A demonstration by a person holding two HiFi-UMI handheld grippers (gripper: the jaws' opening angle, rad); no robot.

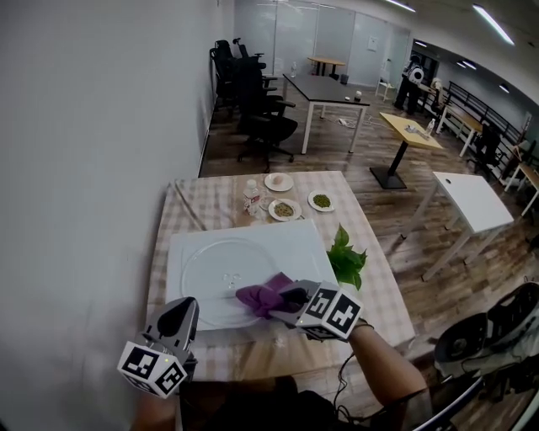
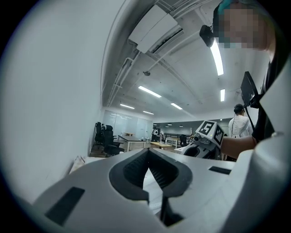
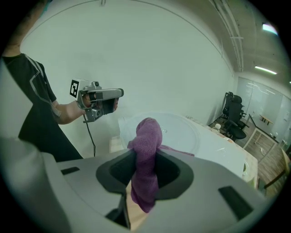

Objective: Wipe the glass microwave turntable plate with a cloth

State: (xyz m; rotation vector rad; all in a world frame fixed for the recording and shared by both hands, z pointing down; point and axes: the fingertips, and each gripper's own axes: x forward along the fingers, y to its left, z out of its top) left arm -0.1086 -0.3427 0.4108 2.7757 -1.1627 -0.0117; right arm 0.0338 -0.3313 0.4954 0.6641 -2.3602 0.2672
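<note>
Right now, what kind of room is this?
Probably an open-plan office or lab: black office chairs lined up by the wall, several desks across a wood floor, and strip lights overhead.

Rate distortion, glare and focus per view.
Head view: evenly lit, sharp; the clear round glass turntable plate nearly vanishes against the white board. Left gripper view: fisheye, black corners, ceiling strip lights blown out. Right gripper view: fisheye; the purple cloth is sharp.
</note>
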